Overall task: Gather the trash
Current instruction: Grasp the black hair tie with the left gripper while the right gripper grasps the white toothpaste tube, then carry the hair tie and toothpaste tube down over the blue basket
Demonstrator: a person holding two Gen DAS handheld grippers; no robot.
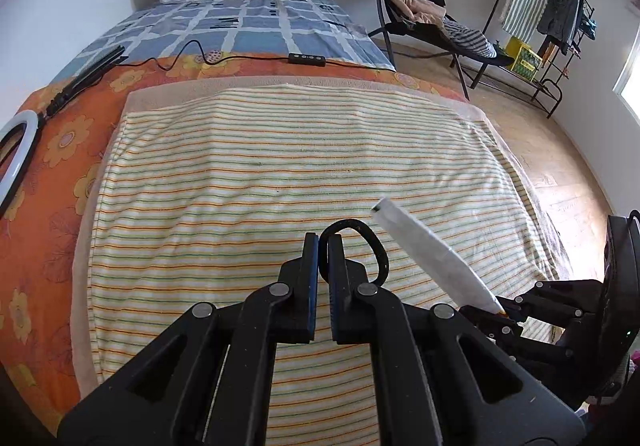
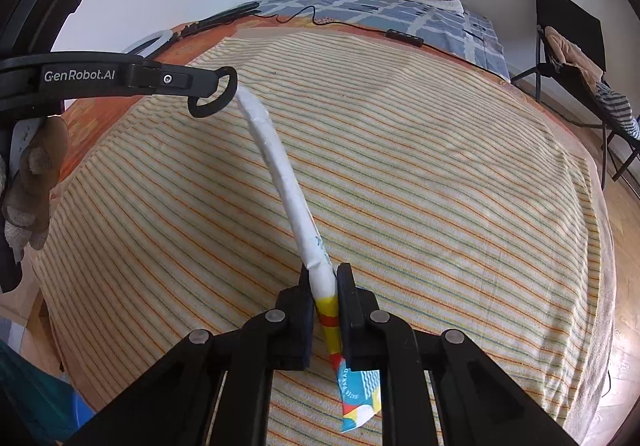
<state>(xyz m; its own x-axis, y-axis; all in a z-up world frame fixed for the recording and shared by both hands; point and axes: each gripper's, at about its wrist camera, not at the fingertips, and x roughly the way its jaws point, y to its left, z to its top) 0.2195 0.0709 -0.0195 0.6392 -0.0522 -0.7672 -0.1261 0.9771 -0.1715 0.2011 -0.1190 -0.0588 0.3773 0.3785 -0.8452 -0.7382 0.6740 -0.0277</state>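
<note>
Above the striped towel (image 2: 400, 166) on the bed, a long crumpled wrapper (image 2: 280, 174) sticks up, pinched near its colourful end by the right gripper (image 2: 325, 298), jaws closed on it. It looks light, thin and floppy, so it may bend. The left gripper (image 1: 323, 246) is closed on a black ring (image 1: 370, 246).

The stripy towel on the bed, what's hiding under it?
Under the striped towel an orange flowered sheet pokes out at the left and far edges, overlapping a blue checked sheet. What lies beneath the towel's middle is covered.
</note>
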